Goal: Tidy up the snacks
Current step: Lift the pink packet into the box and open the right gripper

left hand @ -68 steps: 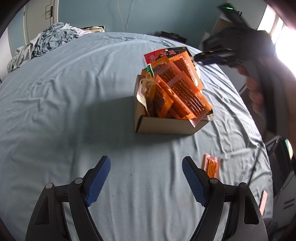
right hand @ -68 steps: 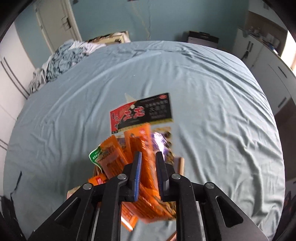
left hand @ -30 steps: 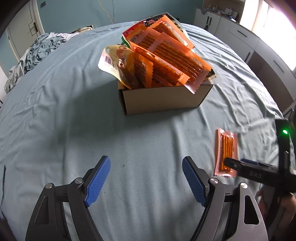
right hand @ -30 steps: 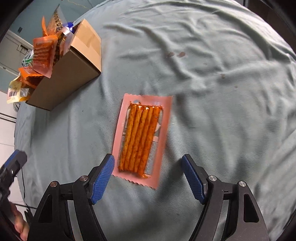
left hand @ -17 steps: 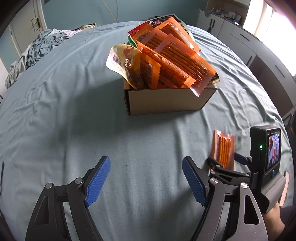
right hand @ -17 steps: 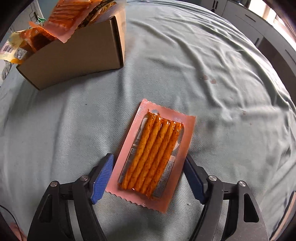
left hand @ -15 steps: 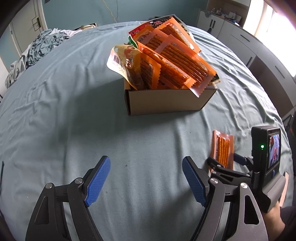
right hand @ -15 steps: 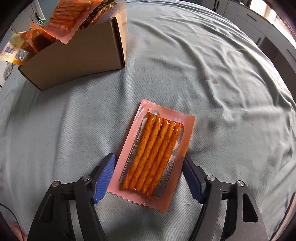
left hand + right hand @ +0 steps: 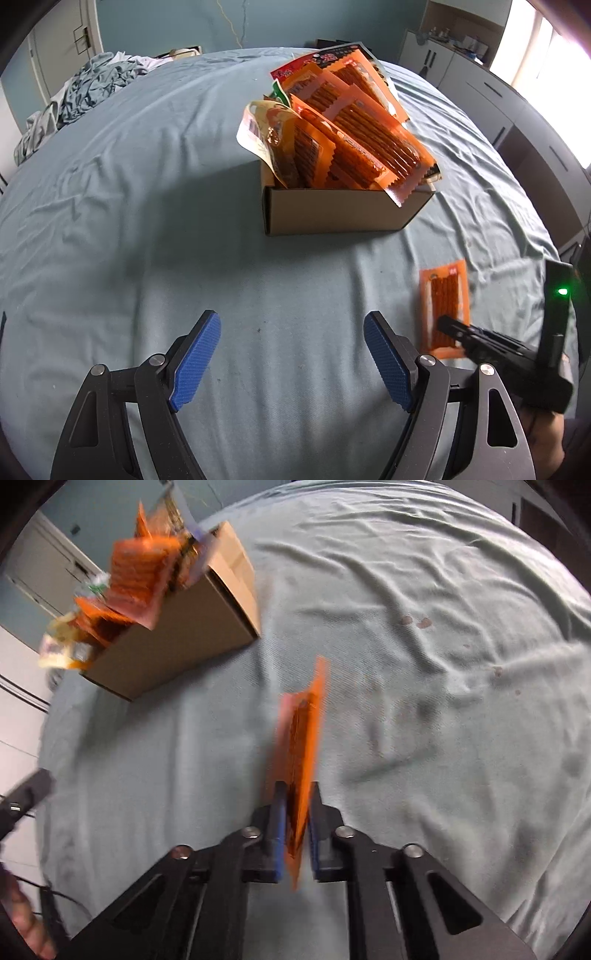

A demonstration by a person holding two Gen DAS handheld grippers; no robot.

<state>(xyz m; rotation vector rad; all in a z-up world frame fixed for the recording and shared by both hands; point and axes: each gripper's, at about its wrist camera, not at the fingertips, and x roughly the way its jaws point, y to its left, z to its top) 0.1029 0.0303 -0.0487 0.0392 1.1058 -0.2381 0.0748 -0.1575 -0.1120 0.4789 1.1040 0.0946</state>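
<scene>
1. Orange snack packet [image 9: 301, 753] stands edge-up, pinched at its near end by the right gripper [image 9: 295, 830], apparently lifted just off the sheet [image 9: 443, 627] near the cardboard box [image 9: 177, 642].
2. Half a second earlier it lay flat between wide jaws; they have just been closing on it.
3. Box already holds upright packets [image 9: 343, 122], the likely destination.
4. Left gripper [image 9: 291, 354] hangs wide open, empty, in front of the box.

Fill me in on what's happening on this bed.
A person is sorting snacks with two handheld grippers. The right gripper has just closed on a flat orange packet of snack sticks, held edge-up off the blue sheet. The left gripper hangs open and empty. The brown cardboard box already brims with orange packets.
</scene>
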